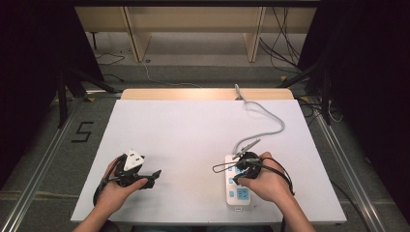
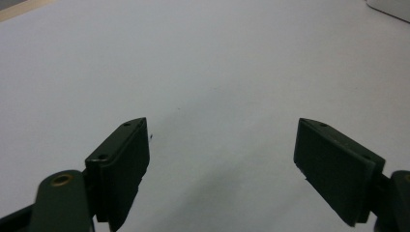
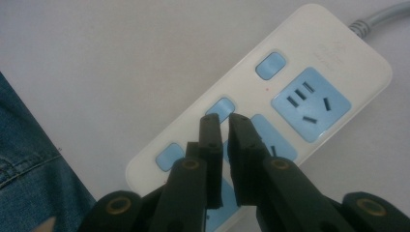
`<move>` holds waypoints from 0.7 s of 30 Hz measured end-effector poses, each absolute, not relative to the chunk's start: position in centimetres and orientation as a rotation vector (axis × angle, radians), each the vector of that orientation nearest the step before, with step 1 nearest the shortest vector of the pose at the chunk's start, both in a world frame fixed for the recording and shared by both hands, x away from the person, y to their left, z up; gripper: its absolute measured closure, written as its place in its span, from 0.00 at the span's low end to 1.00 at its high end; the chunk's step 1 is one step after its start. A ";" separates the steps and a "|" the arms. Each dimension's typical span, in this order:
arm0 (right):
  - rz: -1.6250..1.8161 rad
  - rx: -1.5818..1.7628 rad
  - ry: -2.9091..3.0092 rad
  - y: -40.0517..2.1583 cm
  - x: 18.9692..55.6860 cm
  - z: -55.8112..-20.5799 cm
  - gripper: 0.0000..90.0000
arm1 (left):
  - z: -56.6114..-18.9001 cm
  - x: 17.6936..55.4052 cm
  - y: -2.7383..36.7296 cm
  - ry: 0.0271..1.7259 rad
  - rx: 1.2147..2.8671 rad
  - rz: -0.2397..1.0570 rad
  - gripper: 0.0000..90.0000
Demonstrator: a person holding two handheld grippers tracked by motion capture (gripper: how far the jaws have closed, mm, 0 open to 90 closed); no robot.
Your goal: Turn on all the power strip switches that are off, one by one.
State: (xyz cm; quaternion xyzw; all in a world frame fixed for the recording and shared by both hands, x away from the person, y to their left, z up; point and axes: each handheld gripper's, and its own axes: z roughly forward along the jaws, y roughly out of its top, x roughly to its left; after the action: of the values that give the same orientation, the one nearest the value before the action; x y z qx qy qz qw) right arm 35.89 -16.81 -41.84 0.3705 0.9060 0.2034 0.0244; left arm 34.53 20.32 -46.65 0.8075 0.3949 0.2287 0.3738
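Right tongs [image 3: 224,121]: nearly closed, empty, over power strip [image 3: 333,58] | left tongs [image 2: 220,145]: wide open, empty, above table [image 2: 203,58]

My right tongs [image 1: 243,166] hovered over the white power strip [image 1: 238,193] near the worktop's [image 1: 193,130] front edge, its grey cord [image 1: 263,113] snaking away toward the far side. My left tongs [image 1: 145,176] rested well apart on the bare white surface.

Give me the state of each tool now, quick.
Left tool: open, nothing between its jaws, over bare table.
Right tool: nearly closed, a thin gap, holding nothing, tips over the power strip.
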 end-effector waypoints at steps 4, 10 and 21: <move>0.651 1.175 2.771 -17.4 36.1 -41.8 0.91 | -46.7 34.5 20.3 1.014 2.065 0.585 0.23; 0.704 1.211 2.689 -18.6 36.4 -42.1 0.83 | -46.7 34.5 20.4 1.015 2.066 0.585 0.23; 0.856 1.263 2.521 -21.2 37.1 -42.8 0.70 | -46.7 34.6 20.5 1.018 2.068 0.585 0.23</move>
State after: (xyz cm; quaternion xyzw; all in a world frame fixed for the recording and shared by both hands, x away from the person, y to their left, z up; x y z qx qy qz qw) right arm 37.12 -21.22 -42.78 0.4266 0.8515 0.2891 0.0971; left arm 34.56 20.46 -46.67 0.8069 0.3974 0.2284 0.3726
